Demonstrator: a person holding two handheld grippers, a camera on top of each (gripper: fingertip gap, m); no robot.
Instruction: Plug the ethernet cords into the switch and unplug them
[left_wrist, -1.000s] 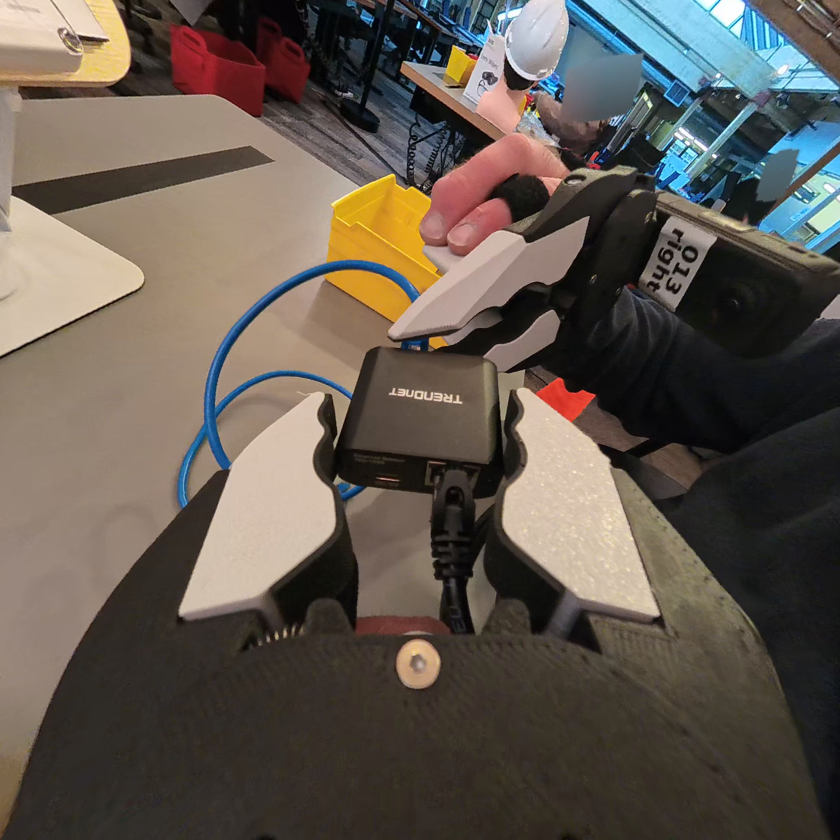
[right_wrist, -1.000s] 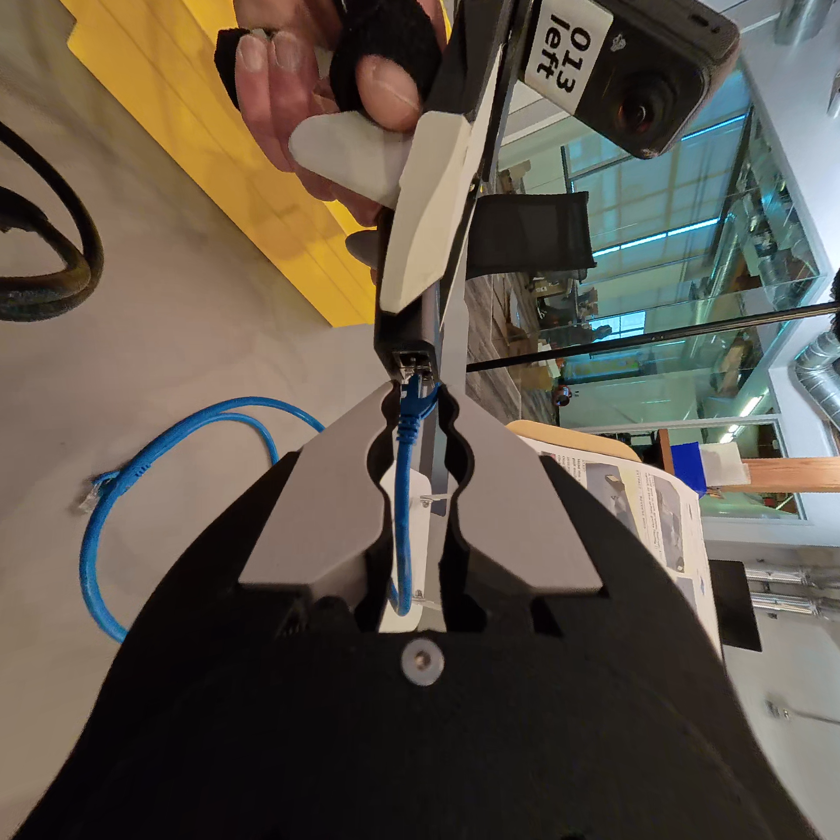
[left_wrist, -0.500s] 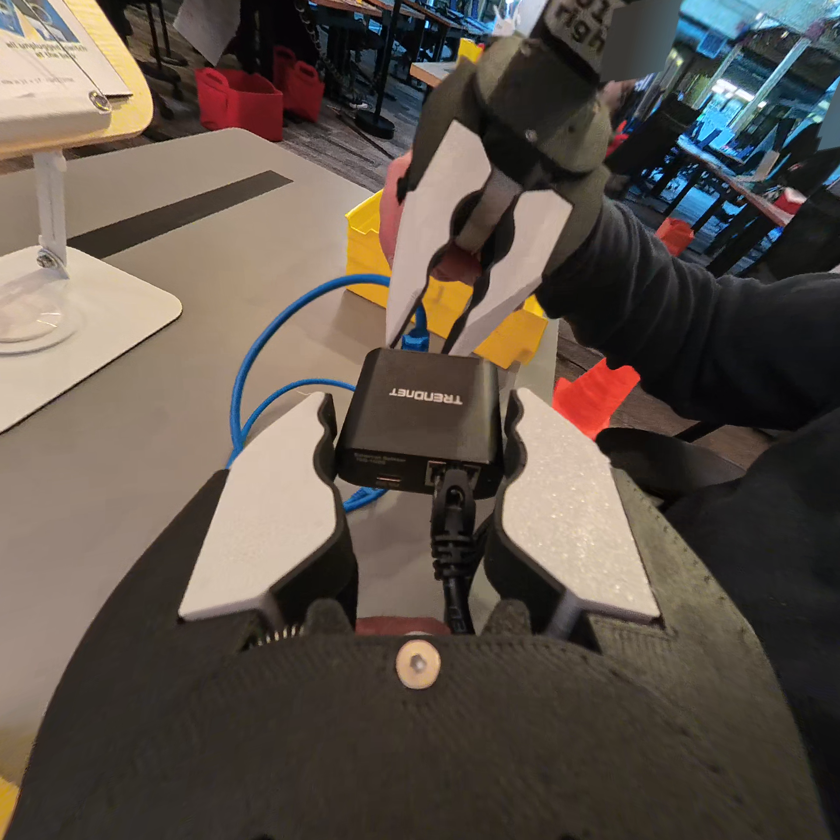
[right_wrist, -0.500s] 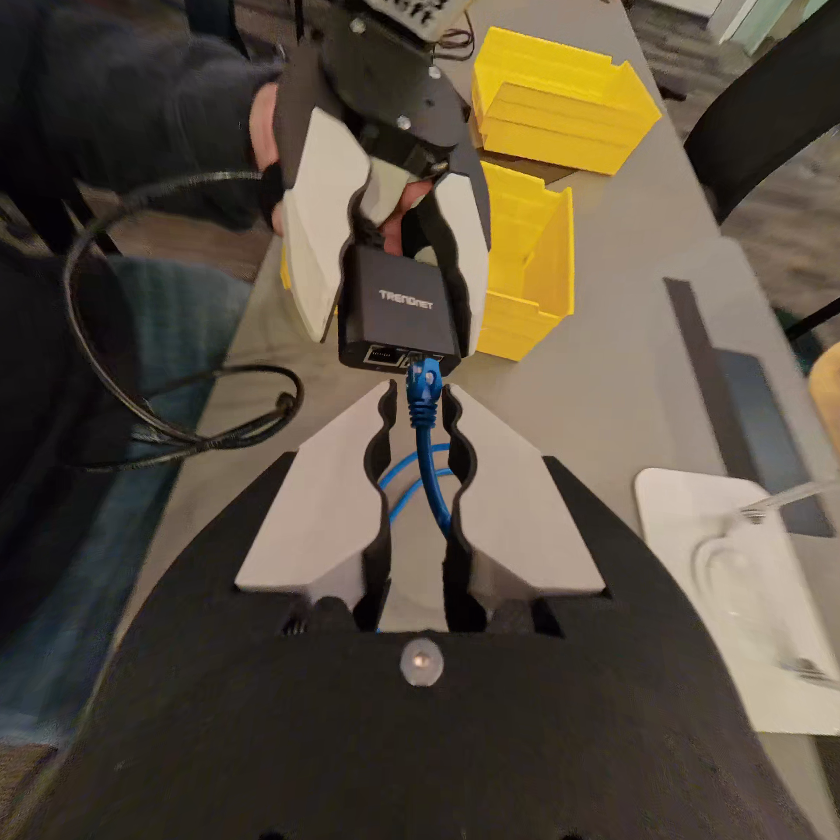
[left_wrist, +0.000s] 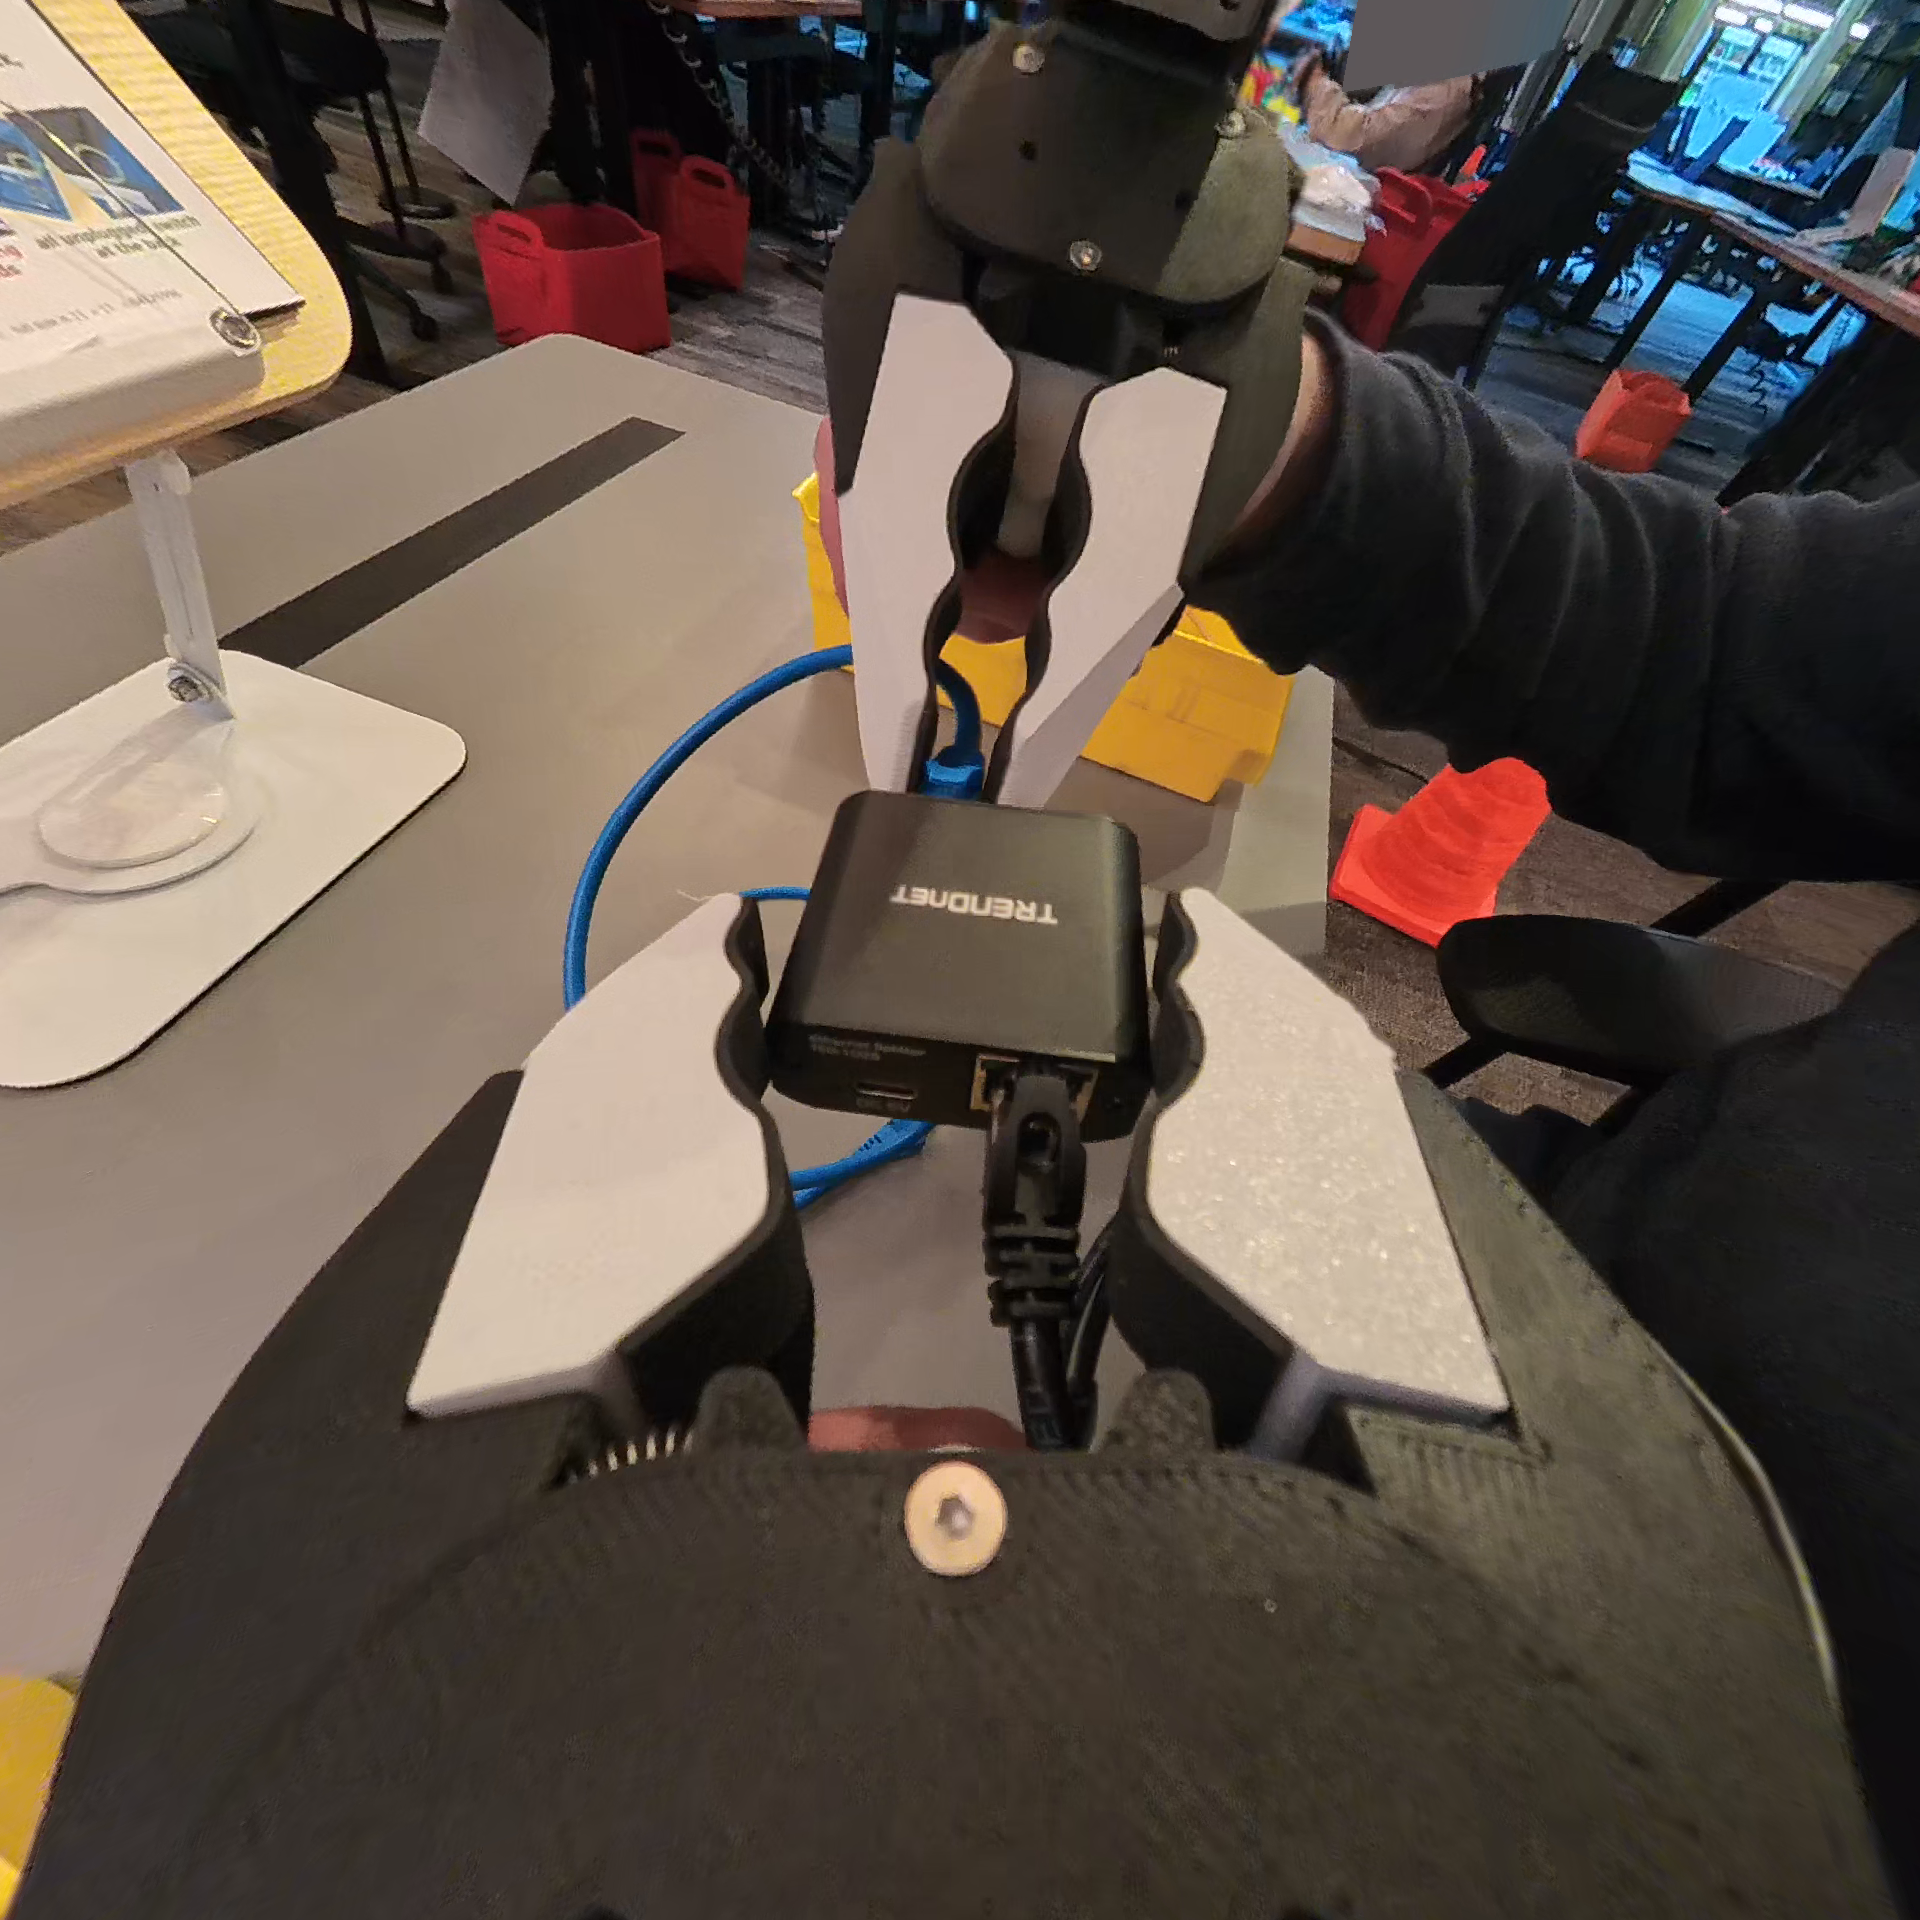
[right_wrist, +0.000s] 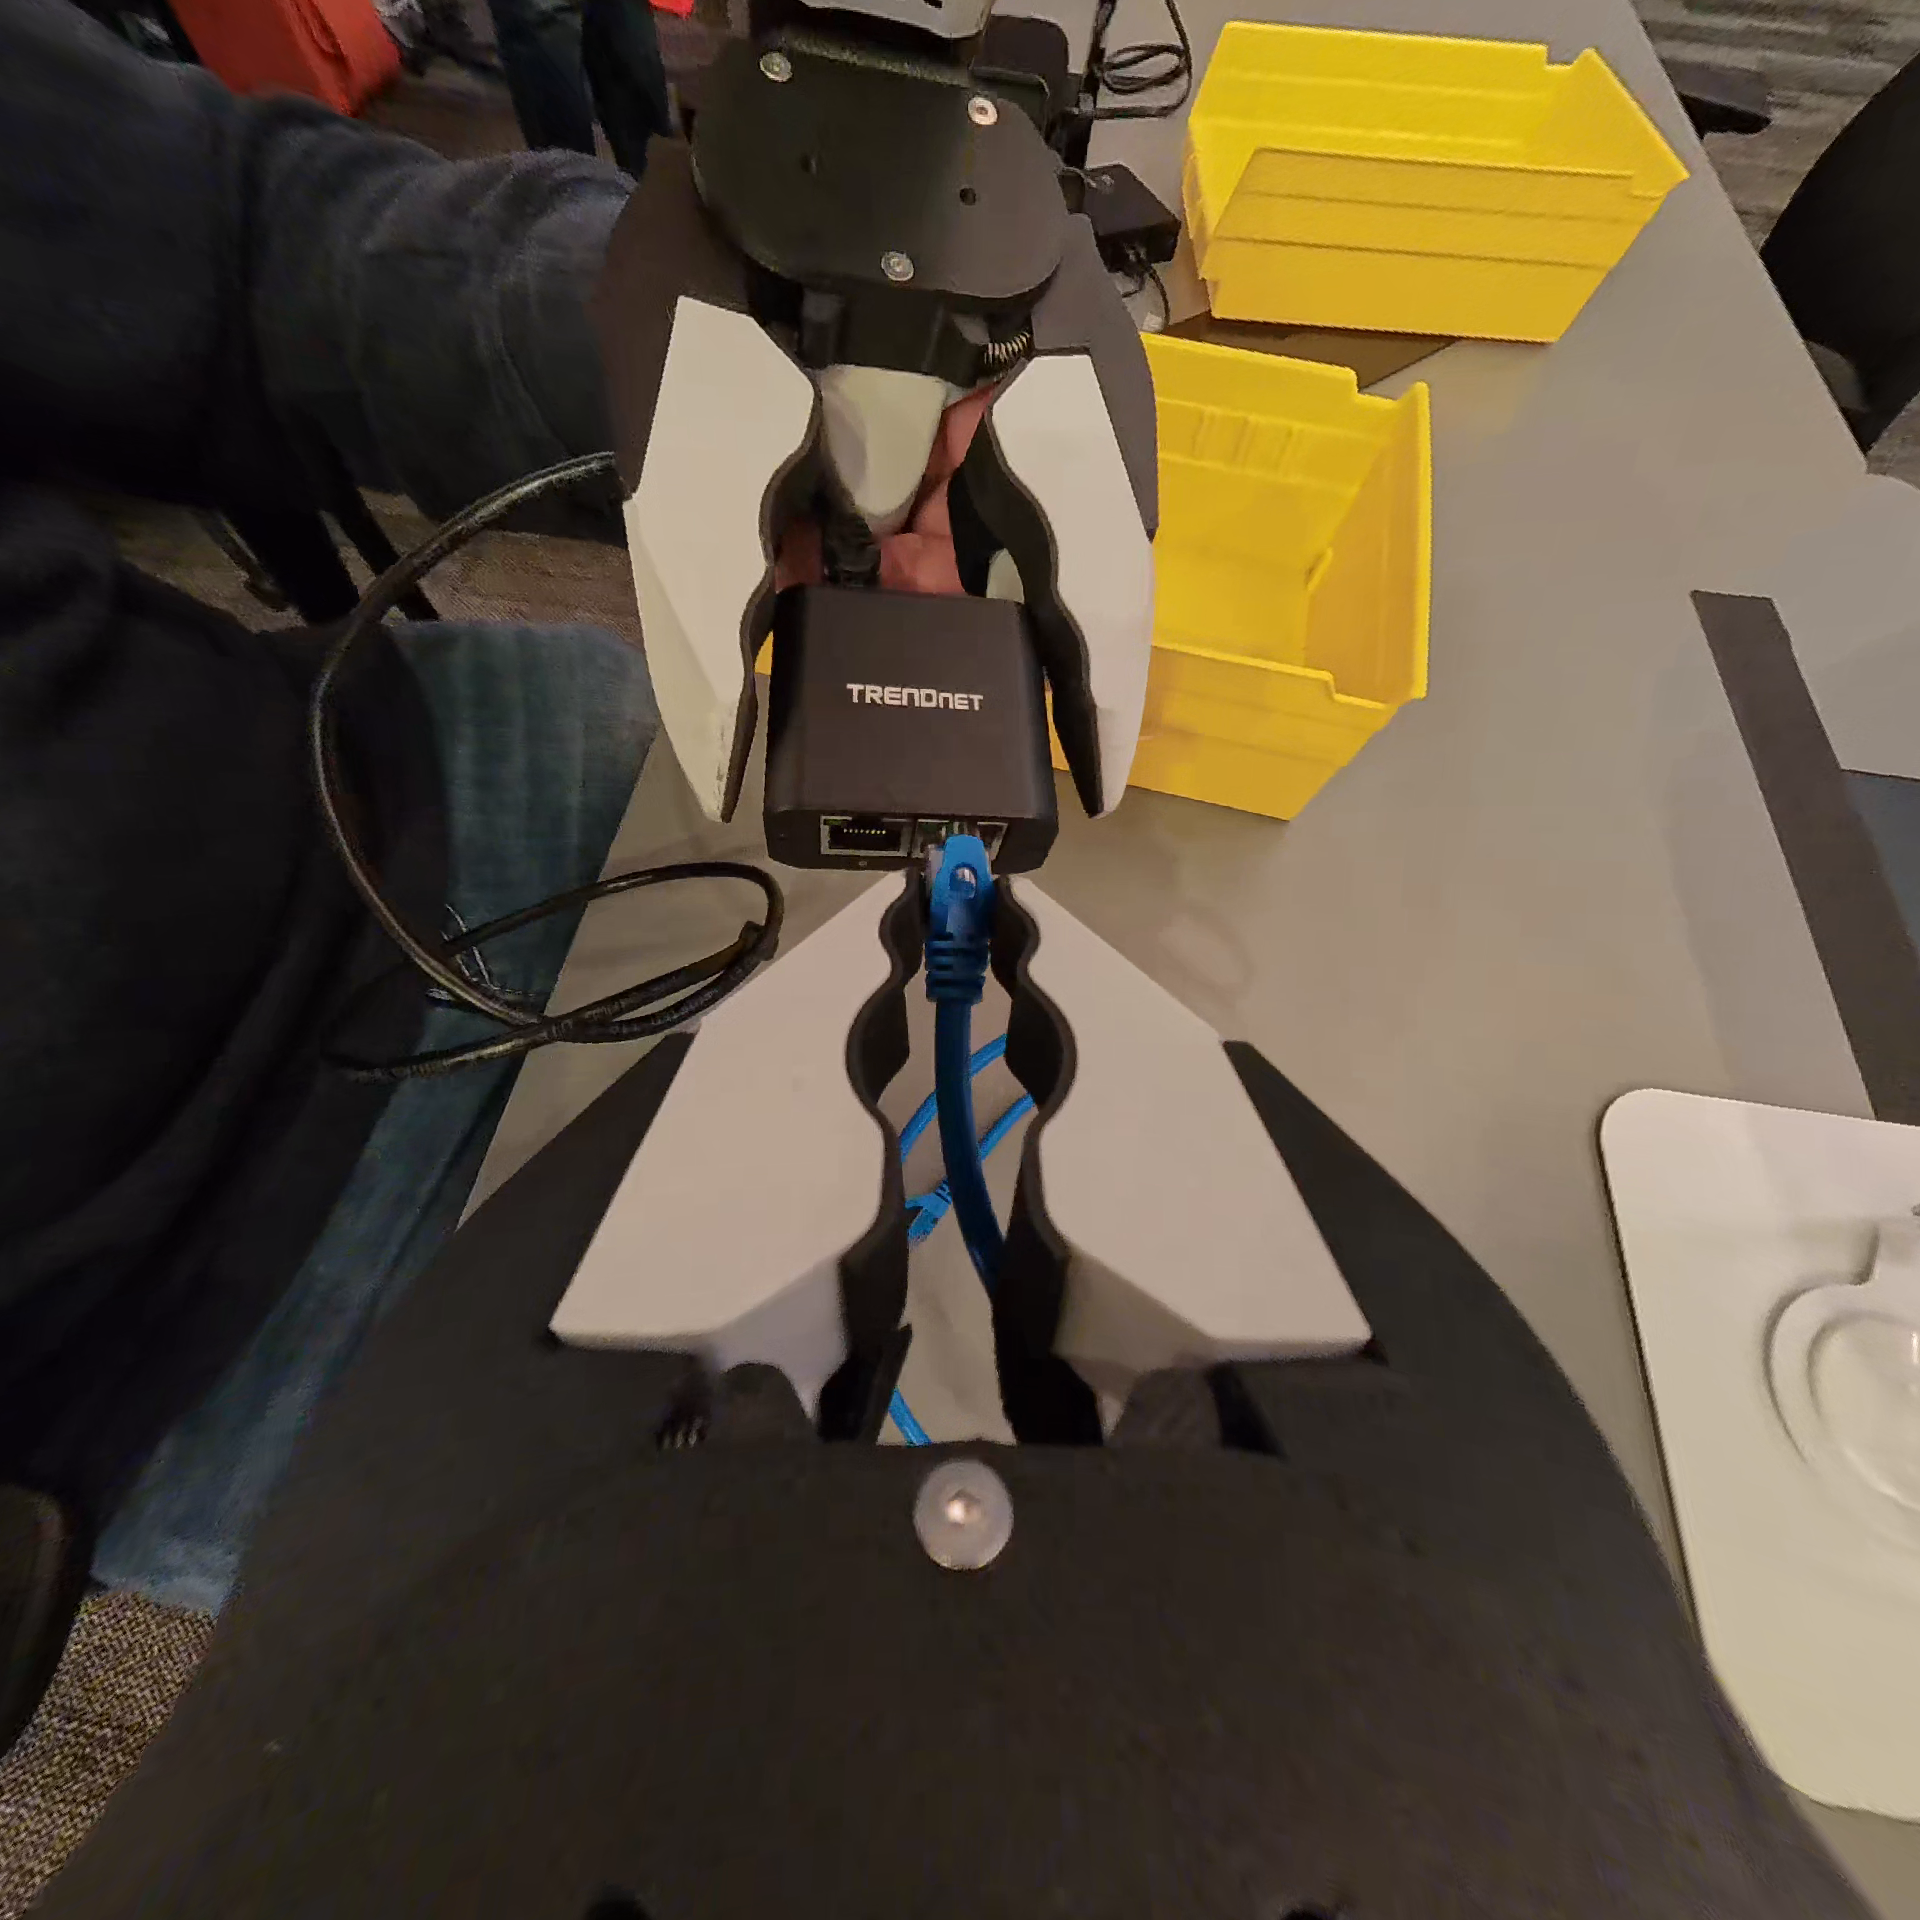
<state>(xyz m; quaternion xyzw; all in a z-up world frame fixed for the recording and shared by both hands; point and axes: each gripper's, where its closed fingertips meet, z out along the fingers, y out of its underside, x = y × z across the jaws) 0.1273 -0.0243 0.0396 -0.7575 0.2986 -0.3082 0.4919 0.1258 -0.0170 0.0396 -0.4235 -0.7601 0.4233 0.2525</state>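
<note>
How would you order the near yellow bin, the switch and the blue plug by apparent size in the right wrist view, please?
1. Yellow bin
2. Switch
3. Blue plug

A matte black switch (left_wrist: 961, 940) with white lettering is clasped between the white-faced, black-backed fingers (left_wrist: 613, 1153) of the left gripper (left_wrist: 958, 935). A black cord (left_wrist: 1034, 1226) is seen nearest it, a bright blue cord (right_wrist: 961, 1029) between the right gripper (right_wrist: 958, 904) fingers. Yellow bins (right_wrist: 1299, 582) are seen beyond, on a plain grey table (right_wrist: 1455, 935)

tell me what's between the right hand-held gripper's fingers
The blue cord, plugged into the switch, runs between the right hand-held gripper fingers, in the right wrist view.
</note>
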